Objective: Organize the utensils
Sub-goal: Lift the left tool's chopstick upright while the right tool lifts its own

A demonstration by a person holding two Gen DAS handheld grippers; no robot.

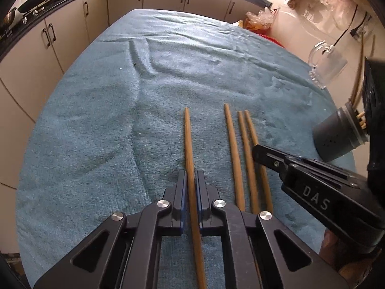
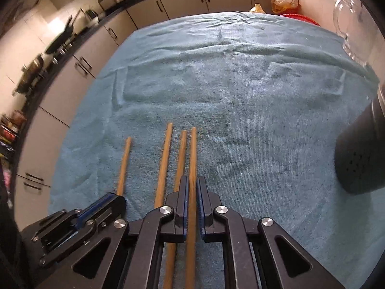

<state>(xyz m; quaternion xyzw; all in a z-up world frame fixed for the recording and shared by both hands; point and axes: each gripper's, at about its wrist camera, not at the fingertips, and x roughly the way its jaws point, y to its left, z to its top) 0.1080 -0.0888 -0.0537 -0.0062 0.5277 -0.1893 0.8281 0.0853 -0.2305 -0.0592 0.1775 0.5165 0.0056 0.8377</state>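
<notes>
Several wooden chopsticks lie side by side on a blue towel (image 1: 96, 120). My left gripper (image 1: 191, 175) is shut on the leftmost chopstick (image 1: 189, 144), which also shows in the right wrist view (image 2: 125, 161). My right gripper (image 2: 192, 183) is shut on the rightmost chopstick (image 2: 193, 154), which also shows in the left wrist view (image 1: 251, 130). Two more chopsticks (image 1: 232, 139) (image 1: 244, 144) lie between them. The right gripper shows in the left wrist view (image 1: 258, 151); the left gripper shows in the right wrist view (image 2: 118, 200). A dark grey utensil holder (image 1: 336, 134) with chopsticks in it lies tipped at the right.
A clear glass mug (image 1: 327, 62) sits at the towel's right edge. Kitchen cabinets (image 1: 72, 31) and a counter with pans run along the far side and left. Plastic bags (image 1: 262, 16) sit at the far right.
</notes>
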